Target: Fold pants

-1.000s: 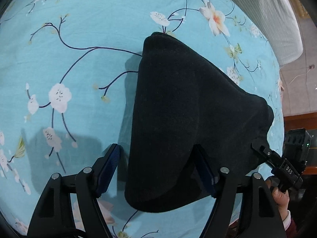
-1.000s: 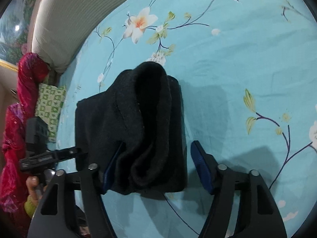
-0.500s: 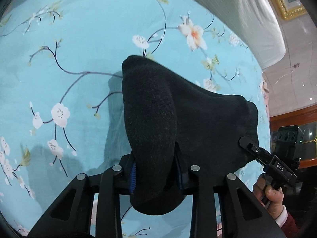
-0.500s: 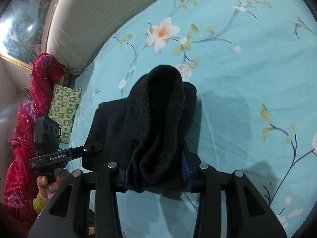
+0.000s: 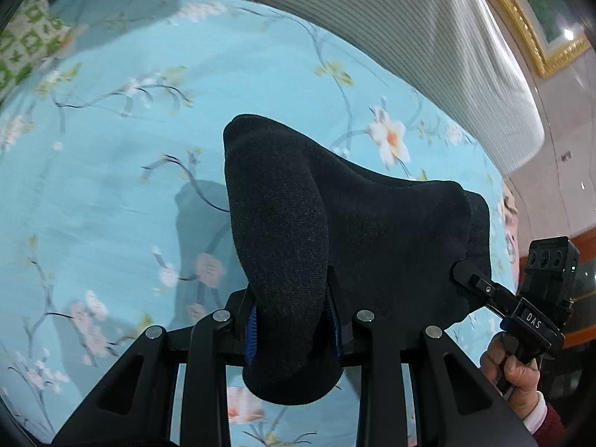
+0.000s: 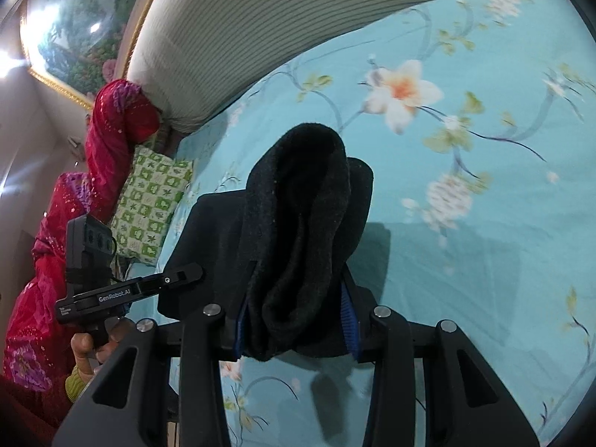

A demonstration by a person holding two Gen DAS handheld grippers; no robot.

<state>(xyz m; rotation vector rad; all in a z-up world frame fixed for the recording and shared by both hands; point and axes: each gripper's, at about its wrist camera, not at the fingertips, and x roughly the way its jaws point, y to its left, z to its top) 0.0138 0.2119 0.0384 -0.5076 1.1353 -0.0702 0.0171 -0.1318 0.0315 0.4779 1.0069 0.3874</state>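
Clamping a thick fold of the black pants [image 5: 335, 231], the left gripper [image 5: 292, 329] is pressing its blue-padded fingers [image 5: 251, 329] tight against both sides of the cloth. The right gripper [image 6: 296, 329] is doing the same at the other end, its blue pads [image 6: 350, 314] squeezing a bunched roll of the same pants [image 6: 298, 223]. Both ends are being held up off the bed, and the garment is hanging between the two tools, casting a shadow on the turquoise floral bedsheet [image 5: 111, 186] below. In the left wrist view the other tool [image 5: 521, 313] is gripping the far edge of the cloth, a hand [image 5: 517, 365] wrapped round its handle. Beyond lies a ribbed white headboard [image 6: 260, 29], a green-patterned pillow [image 6: 149, 201] and a red sequinned cloth [image 6: 74, 205].
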